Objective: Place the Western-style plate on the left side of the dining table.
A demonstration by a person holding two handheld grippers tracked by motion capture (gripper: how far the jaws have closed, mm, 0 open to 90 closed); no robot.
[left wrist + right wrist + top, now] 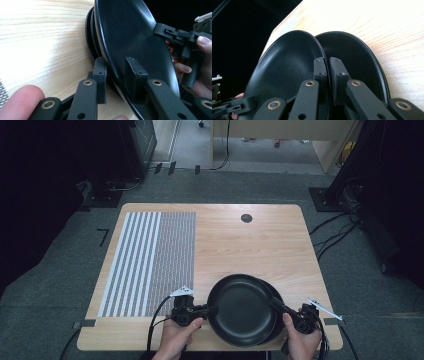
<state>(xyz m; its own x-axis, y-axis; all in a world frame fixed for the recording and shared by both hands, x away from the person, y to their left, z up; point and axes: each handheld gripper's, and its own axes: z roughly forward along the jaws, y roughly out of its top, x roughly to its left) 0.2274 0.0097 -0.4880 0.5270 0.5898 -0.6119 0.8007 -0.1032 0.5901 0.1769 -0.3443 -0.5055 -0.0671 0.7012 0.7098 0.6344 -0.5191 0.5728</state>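
At the counter's [235,245] six-o'clock edge, the top plate [242,307] of a black stack, stiff, glossy, likely slippery and breakable, is pinched at its thin rim by the left gripper [212,310] at nine o'clock and the right gripper [276,305] at three o'clock, both fingers clenched on it.
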